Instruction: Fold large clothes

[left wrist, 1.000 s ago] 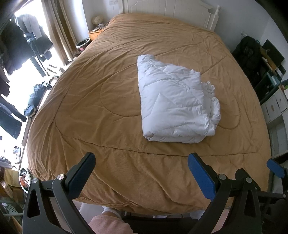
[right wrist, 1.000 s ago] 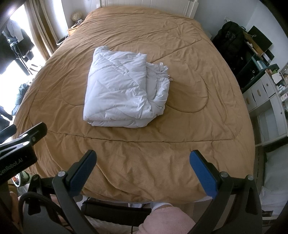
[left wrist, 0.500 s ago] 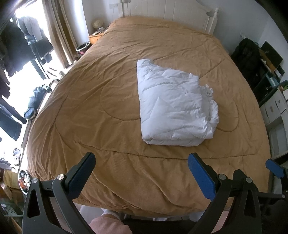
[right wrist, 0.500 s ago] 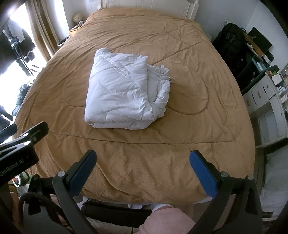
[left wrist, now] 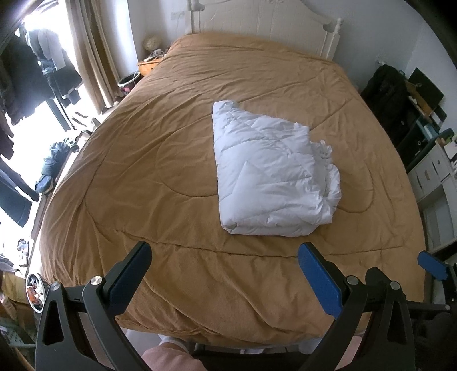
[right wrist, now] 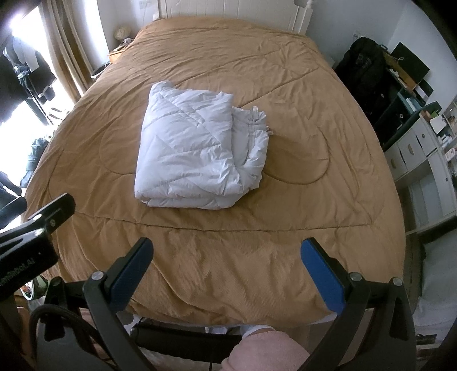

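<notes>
A white quilted garment (left wrist: 271,177) lies folded into a thick rectangle on the brown bedspread (left wrist: 160,171), its bunched loose edge to the right. It also shows in the right wrist view (right wrist: 197,154), left of centre on the bedspread (right wrist: 314,177). My left gripper (left wrist: 225,274) is open and empty, held over the foot of the bed, well short of the garment. My right gripper (right wrist: 227,269) is open and empty too, at the same distance. The left gripper's body (right wrist: 31,237) shows at the right view's left edge.
A white headboard (left wrist: 285,25) stands at the far end. White drawers (right wrist: 422,159) and a black bag (right wrist: 365,71) line the right side. Curtains (left wrist: 94,57), hanging clothes and floor clutter lie to the left. A pink-clad leg (right wrist: 265,351) is below the grippers.
Both grippers have drawn back and tilted up a little, so the headboard has come into view and the garment looks slightly farther. The garment has not moved. Both stay open.
</notes>
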The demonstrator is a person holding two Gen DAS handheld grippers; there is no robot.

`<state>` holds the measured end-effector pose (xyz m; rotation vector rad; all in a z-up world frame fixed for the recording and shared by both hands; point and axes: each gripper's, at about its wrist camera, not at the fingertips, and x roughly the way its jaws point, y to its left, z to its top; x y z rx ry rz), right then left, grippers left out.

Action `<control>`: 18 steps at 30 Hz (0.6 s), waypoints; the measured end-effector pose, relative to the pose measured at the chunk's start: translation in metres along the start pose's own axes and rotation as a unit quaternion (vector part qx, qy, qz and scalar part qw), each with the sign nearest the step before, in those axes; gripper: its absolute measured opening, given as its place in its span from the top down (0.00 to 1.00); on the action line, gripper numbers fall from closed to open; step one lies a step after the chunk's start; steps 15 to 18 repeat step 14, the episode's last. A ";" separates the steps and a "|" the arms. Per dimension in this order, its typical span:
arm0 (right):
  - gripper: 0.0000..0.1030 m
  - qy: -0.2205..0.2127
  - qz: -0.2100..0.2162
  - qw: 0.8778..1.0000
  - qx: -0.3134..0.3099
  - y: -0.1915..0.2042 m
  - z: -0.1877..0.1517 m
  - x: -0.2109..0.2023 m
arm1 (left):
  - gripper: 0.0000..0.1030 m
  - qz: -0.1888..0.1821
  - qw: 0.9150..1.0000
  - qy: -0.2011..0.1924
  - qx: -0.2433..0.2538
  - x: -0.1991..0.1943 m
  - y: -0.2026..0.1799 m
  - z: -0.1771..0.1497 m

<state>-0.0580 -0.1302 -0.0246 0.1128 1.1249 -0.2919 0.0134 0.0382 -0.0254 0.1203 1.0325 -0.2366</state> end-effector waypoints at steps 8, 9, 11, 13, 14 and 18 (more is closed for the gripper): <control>0.00 0.003 0.000 1.000 -0.001 0.000 -0.001 0.002 | 0.01 0.000 1.000 0.001 0.000 0.000 -0.001 0.001; 0.00 0.003 0.000 1.000 0.000 0.001 -0.002 0.001 | 0.01 0.000 1.000 0.002 -0.001 0.000 -0.001 0.001; 0.00 0.004 -0.001 1.000 0.000 0.001 -0.003 0.002 | 0.01 -0.001 1.000 0.003 0.001 0.001 0.000 0.001; 0.00 0.005 -0.001 1.000 0.000 0.002 -0.003 0.003 | 0.01 -0.001 1.000 0.003 0.002 0.001 0.000 0.001; 0.00 0.004 -0.001 1.000 -0.001 0.002 -0.003 0.003 | 0.01 -0.001 1.000 0.003 0.002 0.001 0.000 0.002; 0.00 0.004 -0.001 1.000 -0.001 0.002 -0.003 0.003 | 0.01 -0.001 1.000 0.003 0.002 0.001 0.000 0.002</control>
